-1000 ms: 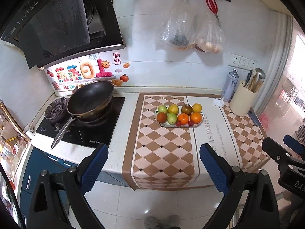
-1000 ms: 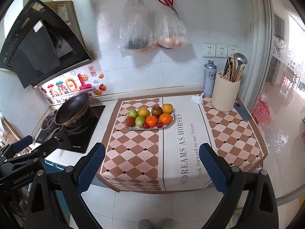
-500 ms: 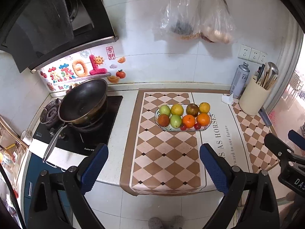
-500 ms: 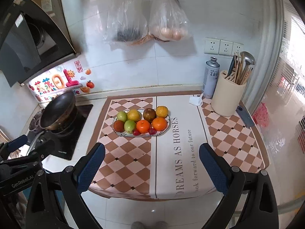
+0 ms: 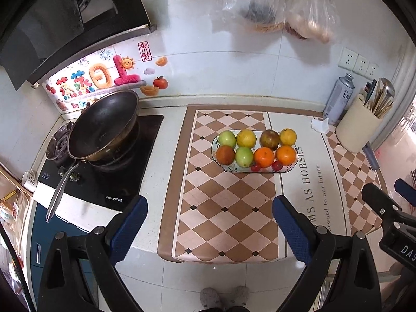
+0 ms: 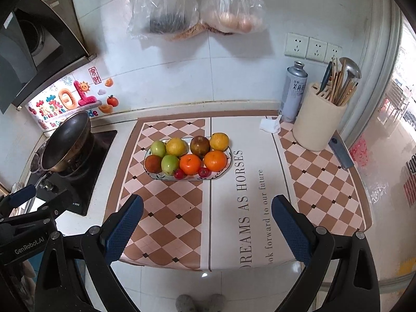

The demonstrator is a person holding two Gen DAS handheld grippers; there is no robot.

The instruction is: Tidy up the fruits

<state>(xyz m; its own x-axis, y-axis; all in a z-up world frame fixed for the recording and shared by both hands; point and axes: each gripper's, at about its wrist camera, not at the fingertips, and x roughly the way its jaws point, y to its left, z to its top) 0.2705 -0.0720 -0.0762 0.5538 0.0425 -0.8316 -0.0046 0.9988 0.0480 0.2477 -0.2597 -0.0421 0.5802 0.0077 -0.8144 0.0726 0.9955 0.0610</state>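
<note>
White kitchen counter [image 5: 166, 182] is running along a tiled wall, and a checkered mat [image 5: 228, 208] with a printed white band is lying across it and drooping over the front edge. Sitting on the mat toward the wall is an oval plate [image 5: 293, 166] that is carrying all the fruit: in the back row a green apple [image 5: 227, 138], a lemon [image 5: 246, 138], a dark brownish fruit [image 5: 269, 140] and a second yellow one [image 5: 287, 137]; in the front row a reddish-brown fruit [image 5: 225, 155], another green apple [image 5: 244, 156] and two oranges [image 5: 264, 157] side by side, with two small red fruits [image 5: 255, 167] tucked at the front rim. To the left, a dark wok [image 5: 102, 126] is resting on a black stove [image 5: 124, 176]. Toward the right corner, a grey spray can [image 6: 295, 91] is standing just beside a cream utensil holder [image 6: 317, 127], with a crumpled tissue [image 6: 270, 124] lying near them. Two plastic bags [image 6: 195, 2] are hanging on the wall above. The left gripper [image 5: 210, 223] is hovering over the mat's near edge with its blue-padded fingers [image 5: 128, 230] spread wide apart and nothing between them. The right gripper [image 6: 207, 222] is hanging likewise, fingers [image 6: 291, 230] spread and holding nothing, well short of the plate.
</note>
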